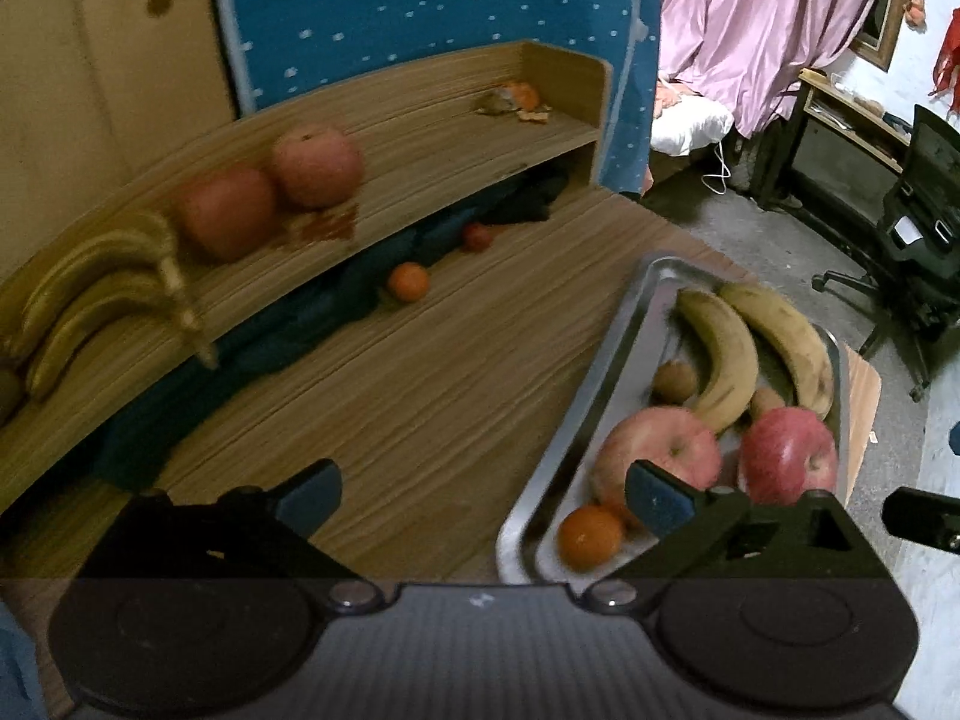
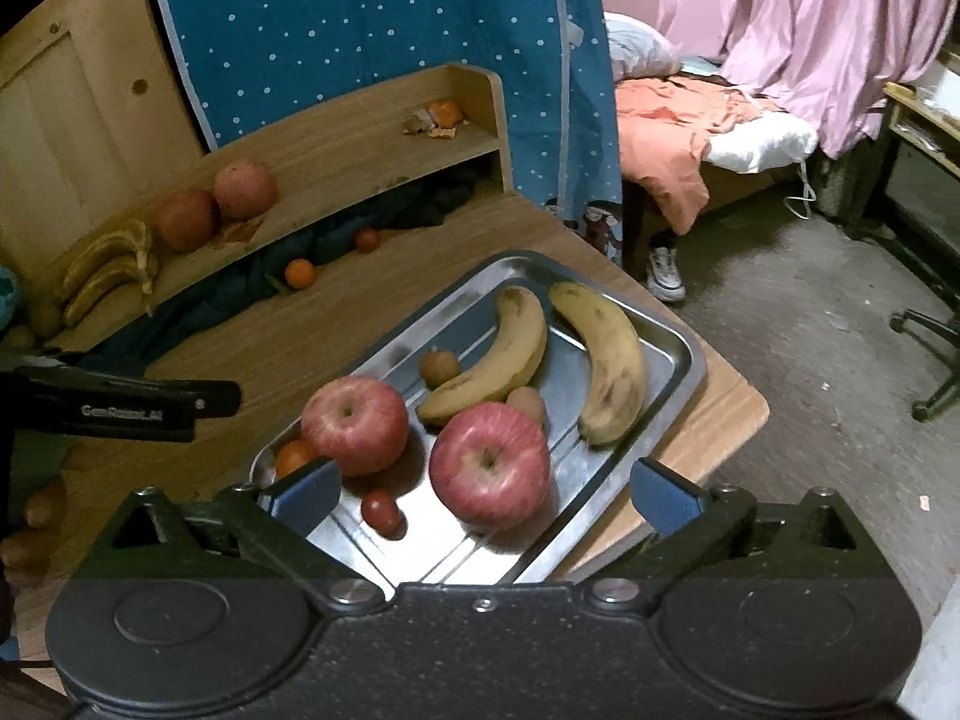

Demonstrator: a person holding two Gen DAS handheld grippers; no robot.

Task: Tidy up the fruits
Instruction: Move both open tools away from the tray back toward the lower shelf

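right wrist view | right gripper (image 2: 485, 495) jaws gaping wide, holding nothing, hanging over near apple (image 2: 489, 462) in metal tray (image 2: 684, 354) on table (image 2: 288, 348) | apple looking firm, smooth, roundish: gripping across its middle | left gripper (image 1: 485, 495) jaws spread, empty

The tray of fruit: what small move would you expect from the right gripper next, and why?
Probably the right gripper eases down around the nearer apple on the tray. It is open and empty, and that apple sits between its fingers. Two apples and bananas already lie on the shelf, so tray fruit likely goes there.
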